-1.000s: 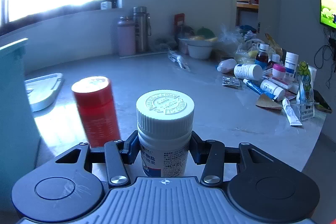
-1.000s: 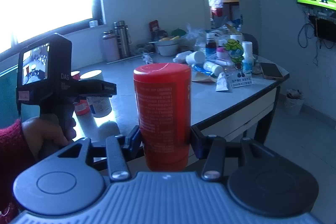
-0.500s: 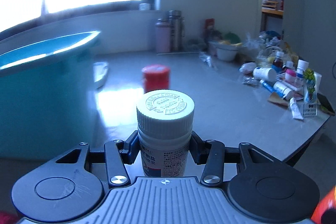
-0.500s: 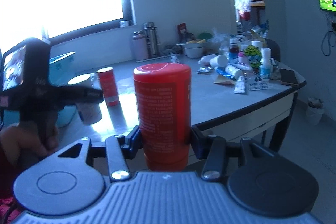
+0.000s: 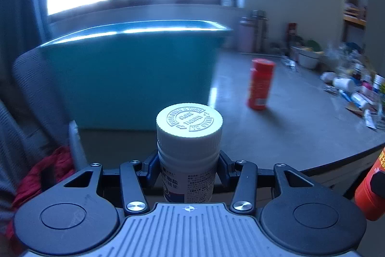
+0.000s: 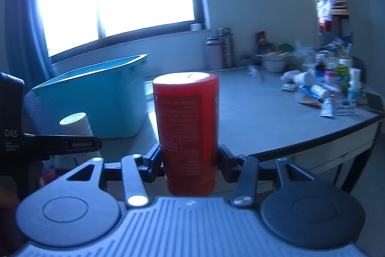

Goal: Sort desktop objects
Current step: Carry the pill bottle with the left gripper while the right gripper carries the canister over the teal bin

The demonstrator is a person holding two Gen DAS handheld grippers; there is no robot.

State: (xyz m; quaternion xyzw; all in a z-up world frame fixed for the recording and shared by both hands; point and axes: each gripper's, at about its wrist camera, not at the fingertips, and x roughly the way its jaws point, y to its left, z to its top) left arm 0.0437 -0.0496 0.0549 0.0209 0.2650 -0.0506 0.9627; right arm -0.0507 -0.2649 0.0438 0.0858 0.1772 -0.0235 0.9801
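Note:
My left gripper (image 5: 189,168) is shut on a white pill bottle (image 5: 189,148) with a ribbed white cap, held upright near the table's front edge. It also shows in the right wrist view (image 6: 77,127). My right gripper (image 6: 189,160) is shut on a red cylindrical bottle (image 6: 187,127), held upright off the table's near edge; its lower part shows at the right edge of the left wrist view (image 5: 371,189). A teal plastic bin (image 5: 134,74) stands on the table ahead and left of both grippers (image 6: 96,98). A second red bottle (image 5: 261,83) stands on the table right of the bin.
A heap of medicine bottles, tubes and packets (image 6: 322,88) lies at the table's right end. Thermos flasks (image 6: 221,49) and a bowl (image 6: 274,62) stand by the back wall. A mesh chair back (image 5: 31,88) is at left. The table's front edge (image 6: 312,143) runs right.
Both grippers have swung left and drawn back toward the table's front edge with their bottles. The teal bin now fills more of both views; the standing red bottle has shifted right.

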